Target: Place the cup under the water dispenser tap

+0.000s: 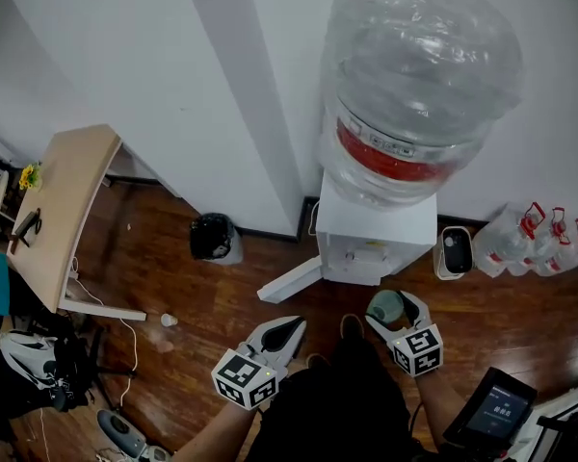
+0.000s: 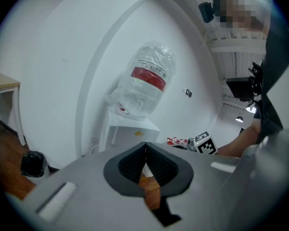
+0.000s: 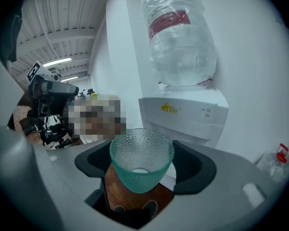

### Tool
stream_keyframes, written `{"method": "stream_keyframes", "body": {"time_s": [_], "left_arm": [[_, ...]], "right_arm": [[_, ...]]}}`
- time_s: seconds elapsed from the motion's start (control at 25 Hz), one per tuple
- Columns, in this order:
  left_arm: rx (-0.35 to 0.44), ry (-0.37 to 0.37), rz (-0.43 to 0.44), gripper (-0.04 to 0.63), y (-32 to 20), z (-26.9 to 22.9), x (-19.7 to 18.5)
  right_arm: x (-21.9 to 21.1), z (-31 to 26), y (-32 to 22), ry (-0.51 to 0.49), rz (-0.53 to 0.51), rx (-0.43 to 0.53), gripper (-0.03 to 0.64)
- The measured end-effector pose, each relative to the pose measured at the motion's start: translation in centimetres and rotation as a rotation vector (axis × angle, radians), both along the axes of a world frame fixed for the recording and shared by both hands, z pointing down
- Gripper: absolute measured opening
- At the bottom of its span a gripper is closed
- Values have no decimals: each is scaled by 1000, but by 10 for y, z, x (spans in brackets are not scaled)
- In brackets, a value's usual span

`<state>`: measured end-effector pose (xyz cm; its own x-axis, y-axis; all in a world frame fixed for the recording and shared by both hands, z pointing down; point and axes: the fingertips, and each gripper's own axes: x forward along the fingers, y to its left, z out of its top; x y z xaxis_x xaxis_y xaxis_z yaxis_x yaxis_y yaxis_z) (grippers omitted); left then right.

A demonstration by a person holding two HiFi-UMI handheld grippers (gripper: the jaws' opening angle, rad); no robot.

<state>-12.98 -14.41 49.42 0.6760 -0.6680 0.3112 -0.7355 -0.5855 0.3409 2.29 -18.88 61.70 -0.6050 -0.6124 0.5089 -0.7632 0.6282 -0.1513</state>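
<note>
A green dimpled glass cup [image 3: 140,160] sits upright between the black pads of my right gripper [image 3: 143,163], which is shut on it; in the head view the cup [image 1: 386,306] and right gripper [image 1: 398,308] hover in front of the white water dispenser [image 1: 376,227]. The dispenser [image 3: 185,110] carries a large clear bottle [image 1: 419,75] with a red band. Its taps are not clearly visible. My left gripper [image 1: 287,332] hangs to the left of the dispenser's base, tips touching and nothing in it [image 2: 144,154].
A black waste bin [image 1: 213,237] stands left of the dispenser by the wall. Several empty water jugs [image 1: 535,241] lie at the right on the wooden floor. A wooden desk [image 1: 63,210] is at far left. A tablet [image 1: 492,407] sits at lower right.
</note>
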Motion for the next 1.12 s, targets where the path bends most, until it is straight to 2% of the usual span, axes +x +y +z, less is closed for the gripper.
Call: {"method": "stream_keyframes", "body": {"time_s": [0.28, 0.48, 0.72, 1.12], "left_arm": [[-28, -45, -35, 2, -28, 32, -6], [-32, -63, -36, 2, -44, 59, -6], [-67, -104, 4, 2, -51, 90, -6], [-45, -178, 27, 2, -70, 116, -13]], "right_arm": [[4, 75, -25, 29, 15, -73, 379], [11, 123, -51, 56, 48, -83, 379], [14, 184, -83, 61, 115, -114, 377], [21, 249, -120, 118, 194, -93, 376]]}}
